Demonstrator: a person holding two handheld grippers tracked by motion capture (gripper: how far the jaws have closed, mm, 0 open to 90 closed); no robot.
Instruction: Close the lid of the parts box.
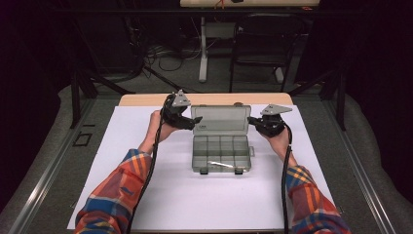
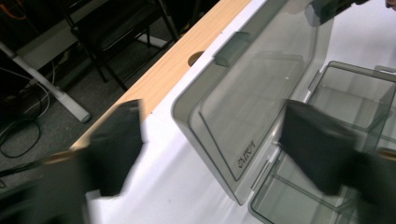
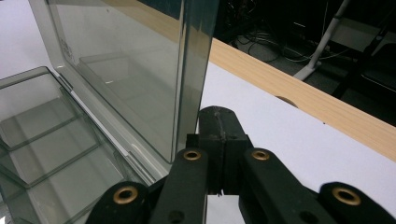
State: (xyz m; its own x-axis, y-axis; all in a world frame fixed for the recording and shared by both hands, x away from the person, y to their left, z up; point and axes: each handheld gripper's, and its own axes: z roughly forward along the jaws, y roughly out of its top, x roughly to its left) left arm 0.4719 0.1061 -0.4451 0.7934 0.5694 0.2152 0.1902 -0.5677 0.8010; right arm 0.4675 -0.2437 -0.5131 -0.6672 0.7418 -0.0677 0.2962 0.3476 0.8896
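— Looking down from the high view, what is sitting on the desk?

— A grey see-through plastic box is lying in the middle of the white sheet, its lid standing open at the far side. A small pale thing is lying in one of the near compartments, too small to tell what. The left claw is hovering at the lid's left edge, the right claw at its right edge.

— Is the left claw gripping?

— The left gripper view is showing what the high view is not: the fingers are standing wide apart and blurred, one outside the lid over the white sheet, the other over the box. Neither is pressing on the lid. A moulded brand mark is showing on the lid's corner.

— And the right claw?

— The right gripper view is giving the close look: the right claw is squeezed tight together, its tip sitting at the foot of the lid's side edge, just beside it. Whether it is pinching the plastic, I cannot tell. The wooden desk edge is running behind.
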